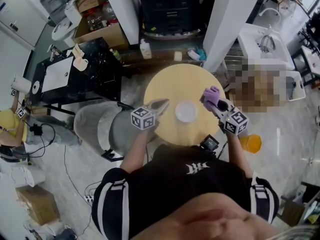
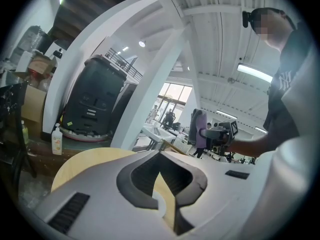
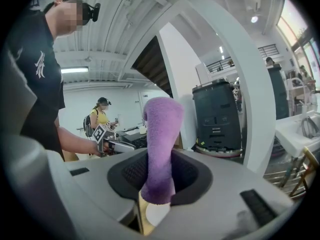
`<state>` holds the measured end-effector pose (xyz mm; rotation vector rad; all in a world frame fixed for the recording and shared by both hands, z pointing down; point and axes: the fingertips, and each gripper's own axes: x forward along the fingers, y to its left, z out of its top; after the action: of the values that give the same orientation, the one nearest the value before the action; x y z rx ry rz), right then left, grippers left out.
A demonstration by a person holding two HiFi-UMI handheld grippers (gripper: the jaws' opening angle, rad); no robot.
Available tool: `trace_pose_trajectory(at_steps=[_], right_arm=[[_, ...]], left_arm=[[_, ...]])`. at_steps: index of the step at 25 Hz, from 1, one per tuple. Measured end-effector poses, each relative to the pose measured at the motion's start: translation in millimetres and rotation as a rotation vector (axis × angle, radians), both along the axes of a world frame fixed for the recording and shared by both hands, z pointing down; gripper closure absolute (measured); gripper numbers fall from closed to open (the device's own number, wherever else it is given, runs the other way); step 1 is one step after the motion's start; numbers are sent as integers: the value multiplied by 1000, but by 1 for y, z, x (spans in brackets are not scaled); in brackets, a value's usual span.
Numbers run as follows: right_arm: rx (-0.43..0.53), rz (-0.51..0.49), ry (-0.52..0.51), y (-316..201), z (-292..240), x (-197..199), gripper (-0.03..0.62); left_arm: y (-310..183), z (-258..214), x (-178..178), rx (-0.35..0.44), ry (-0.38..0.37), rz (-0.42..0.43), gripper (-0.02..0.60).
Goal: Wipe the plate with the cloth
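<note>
Purple cloth point(image 1: 212, 94) pinched upright in the closed jaws of the right gripper point(image 1: 214, 102), above the right part of the round wooden table point(image 1: 170, 81). White plate point(image 1: 186, 112) near the table's middle, between the two grippers and apart from the cloth. Left gripper point(image 1: 163, 104) with jaws together on nothing, tips just left of the plate.

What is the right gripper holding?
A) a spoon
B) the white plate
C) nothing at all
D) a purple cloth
D: the right gripper has its jaws shut on the purple cloth, which sticks up between them, while the plate lies untouched on the round table.
</note>
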<state>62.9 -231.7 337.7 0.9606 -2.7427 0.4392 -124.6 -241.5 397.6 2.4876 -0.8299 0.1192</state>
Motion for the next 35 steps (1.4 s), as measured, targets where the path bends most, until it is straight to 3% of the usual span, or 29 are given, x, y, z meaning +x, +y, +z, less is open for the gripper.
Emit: trace_pose_trajectory(at_steps=[22,35], right_arm=[[-26,-8,2,-1,10,3,492],[-127,-65,-19,8,61,-18,492]], left_arm=[[4,13,-2,-39,-2,-9,568],[14,52,3,-102,-8,-7,568]])
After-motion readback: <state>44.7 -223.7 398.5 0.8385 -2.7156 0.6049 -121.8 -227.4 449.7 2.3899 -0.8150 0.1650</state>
